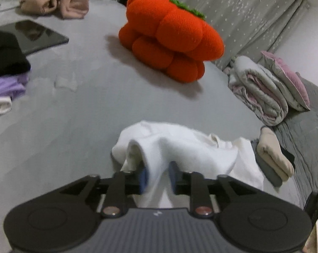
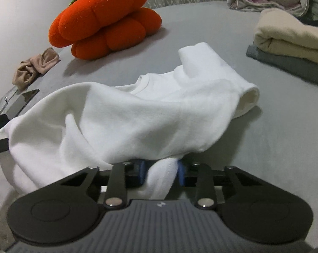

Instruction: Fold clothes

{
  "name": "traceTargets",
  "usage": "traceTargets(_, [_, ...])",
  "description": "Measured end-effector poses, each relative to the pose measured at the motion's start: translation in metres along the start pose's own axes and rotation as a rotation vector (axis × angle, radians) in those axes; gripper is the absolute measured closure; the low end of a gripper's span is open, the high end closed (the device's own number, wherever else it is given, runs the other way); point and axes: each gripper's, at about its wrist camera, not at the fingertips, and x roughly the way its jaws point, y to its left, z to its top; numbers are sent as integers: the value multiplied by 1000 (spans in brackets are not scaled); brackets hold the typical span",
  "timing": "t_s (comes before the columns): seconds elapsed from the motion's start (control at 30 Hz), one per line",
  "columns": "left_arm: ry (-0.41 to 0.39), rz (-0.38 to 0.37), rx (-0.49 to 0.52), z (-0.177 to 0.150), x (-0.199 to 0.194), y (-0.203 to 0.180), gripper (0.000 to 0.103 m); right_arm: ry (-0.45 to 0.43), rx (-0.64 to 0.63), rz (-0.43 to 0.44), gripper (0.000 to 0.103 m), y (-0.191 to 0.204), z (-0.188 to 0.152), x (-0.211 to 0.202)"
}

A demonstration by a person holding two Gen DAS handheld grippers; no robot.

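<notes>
Nearest to me, both grippers are clamping the same white garment (image 2: 121,113): the left gripper (image 1: 157,178) is pinching a bunched fold of it between its blue pads, and the right gripper (image 2: 162,171) is squeezing another gathered edge the same way. The cloth is lying straight ahead of each gripper, on the grey bed (image 2: 275,137), its long axis stretching between the two holds, so neither hand is sitting clearly nearer; whatever fold comes, I judge, is turning on that stretch being drawn taut or laid over. It is looking like soft, thick fleece, rumpled, with a ribbed neckline and an open cuffed sleeve flopping toward the far right. Just beyond on the right, a beige folded piece (image 2: 289,35) is resting on a grey one. Farther off, a plump orange knitted pumpkin cushion (image 1: 171,35) is sitting mid-bed, a rolled quilt (image 1: 260,90) is lying to its right, and a crumpled tan garment (image 1: 53,2) is waiting at the far left.
</notes>
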Motion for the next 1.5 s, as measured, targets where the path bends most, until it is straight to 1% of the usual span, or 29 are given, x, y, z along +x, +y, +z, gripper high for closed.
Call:
traceTargets(0.03, [21, -8, 2, -3, 1, 1, 68, -2, 3, -3, 81, 0, -1, -1])
traceTargets(0.07, [43, -16, 3, -6, 2, 3, 68, -2, 11, -2, 84, 0, -2, -3])
traceTargets(0.13, [85, -33, 7, -13, 4, 6, 68, -2, 24, -1, 87, 0, -4, -7])
traceTargets(0.23, [149, -57, 12, -22, 6, 10, 72, -7, 19, -5, 89, 3, -7, -18])
traceTargets(0.27, [158, -62, 20, -24, 5, 10, 79, -14, 15, -10, 90, 4, -8, -22])
traceTargets(0.3, [160, -67, 32, -25, 3, 8, 83, -22, 14, -15, 90, 5, -9, -26])
traceTargets(0.33, [161, -71, 44, -26, 1, 6, 91, -30, 15, -21, 90, 6, -11, -32])
traceTargets(0.4, [165, -79, 69, -27, -3, 3, 97, -45, 22, -35, 90, 8, -14, -43])
traceTargets(0.6, [191, -146, 132, -31, -26, -12, 98, -89, 7, -79, 90, 19, -26, -83])
traceTargets(0.8, [239, -243, 128, -38, -51, -21, 98, -118, 16, -120, 90, 13, -42, -124])
traceTargets(0.9, [256, -267, 149, -45, -64, -25, 98, -133, 7, -144, 90, 14, -50, -143])
traceTargets(1.0, [276, -274, 179, -52, -77, -27, 98, -140, 2, -156, 90, 15, -58, -159])
traceTargets(1.2, [316, -259, 244, -69, -94, -25, 98, -136, -14, -172, 90, 20, -75, -180])
traceTargets(1.3, [336, -244, 264, -76, -96, -23, 98, -121, -18, -173, 90, 19, -84, -185])
traceTargets(1.5, [367, -212, 263, -82, -90, -16, 97, -78, -6, -157, 89, 15, -96, -183])
